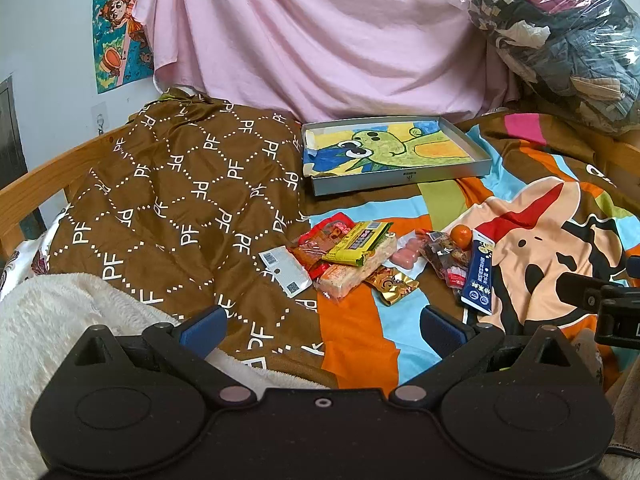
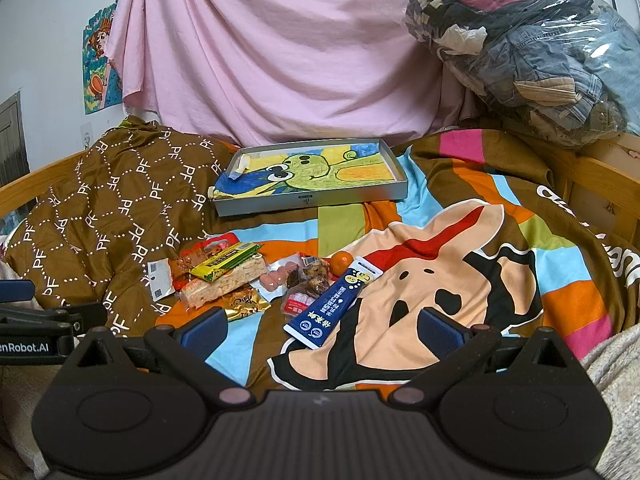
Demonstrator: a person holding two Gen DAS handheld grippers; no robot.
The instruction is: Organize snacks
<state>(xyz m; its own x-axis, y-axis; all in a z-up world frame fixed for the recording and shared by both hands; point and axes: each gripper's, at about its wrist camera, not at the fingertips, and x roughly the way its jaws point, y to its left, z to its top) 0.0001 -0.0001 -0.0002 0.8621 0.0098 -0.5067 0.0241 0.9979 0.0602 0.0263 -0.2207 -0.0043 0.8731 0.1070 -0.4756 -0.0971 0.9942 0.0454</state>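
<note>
A pile of snacks lies on the bedspread: a yellow-green packet on a rice-cracker bar, a gold packet, pink sausages, a small orange, a long blue packet and a white sachet. A grey tray with a cartoon drawing inside stands behind them. My left gripper and my right gripper are both open and empty, just short of the pile.
A brown PF-patterned quilt is heaped at left, with a white fleece blanket near me. A pink sheet hangs behind. A plastic bag of clothes sits at back right. A wooden bed rail runs along the left.
</note>
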